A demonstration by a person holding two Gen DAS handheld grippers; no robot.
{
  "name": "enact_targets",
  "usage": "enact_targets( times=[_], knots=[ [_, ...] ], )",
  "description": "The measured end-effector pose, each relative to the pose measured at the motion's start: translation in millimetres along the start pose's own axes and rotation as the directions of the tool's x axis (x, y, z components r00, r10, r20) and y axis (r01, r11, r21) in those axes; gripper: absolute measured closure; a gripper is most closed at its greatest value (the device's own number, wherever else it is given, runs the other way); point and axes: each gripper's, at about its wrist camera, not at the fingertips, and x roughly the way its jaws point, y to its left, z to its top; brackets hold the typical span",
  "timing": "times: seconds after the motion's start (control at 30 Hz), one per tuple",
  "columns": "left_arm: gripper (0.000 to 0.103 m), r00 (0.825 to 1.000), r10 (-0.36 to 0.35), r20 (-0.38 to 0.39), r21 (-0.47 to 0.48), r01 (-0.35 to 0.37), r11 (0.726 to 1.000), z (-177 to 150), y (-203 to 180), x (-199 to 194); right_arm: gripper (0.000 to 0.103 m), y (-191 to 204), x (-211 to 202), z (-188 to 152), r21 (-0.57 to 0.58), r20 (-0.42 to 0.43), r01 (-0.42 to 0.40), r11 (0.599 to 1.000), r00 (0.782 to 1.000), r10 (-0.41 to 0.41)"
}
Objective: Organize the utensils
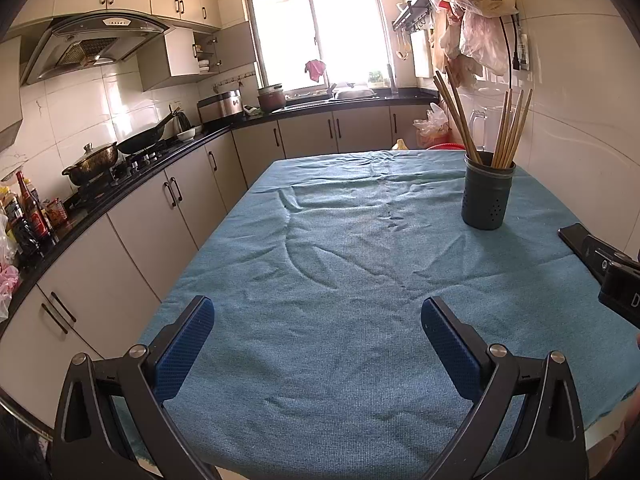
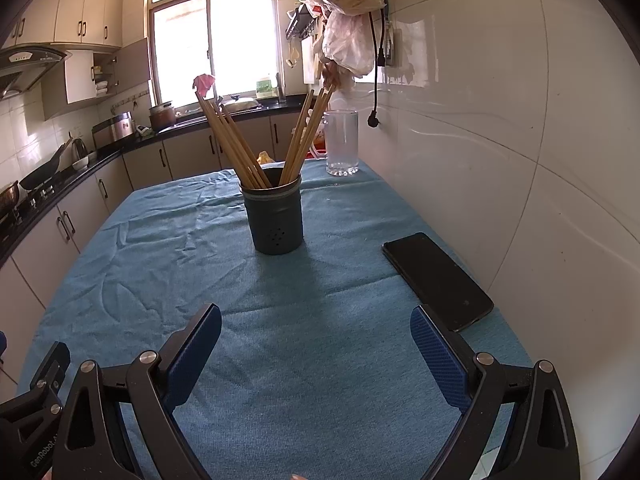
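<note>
A dark grey perforated utensil holder [image 1: 487, 196] [image 2: 273, 218] stands upright on the blue tablecloth [image 1: 340, 264] [image 2: 304, 320]. Several wooden chopsticks [image 1: 508, 132] [image 2: 236, 144] lean out of it in two bunches. My left gripper [image 1: 318, 316] is open over the near part of the cloth, nothing between its blue pads; the holder is far ahead to its right. My right gripper [image 2: 316, 326] is open too and holds nothing, with the holder straight ahead. Part of the right gripper's body [image 1: 616, 276] shows at the right edge of the left wrist view.
A black phone [image 2: 438, 280] lies on the cloth by the tiled wall, just beyond my right finger. A clear glass mug [image 2: 341, 142] stands at the table's far end. Kitchen counters with a stove and pots [image 1: 96, 160] run along the left. Plastic bags [image 2: 348, 12] hang above.
</note>
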Motion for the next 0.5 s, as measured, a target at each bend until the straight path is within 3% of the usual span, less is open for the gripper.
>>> enact_targets(
  times=[0.5],
  knots=[
    [0.000,1.000,0.001,0.000,0.001,-0.001,1.000,-0.2,0.1,0.1,0.005,0.4,2.7,-1.7,-0.004,-0.008,-0.001,1.000,1.000,0.001]
  ],
)
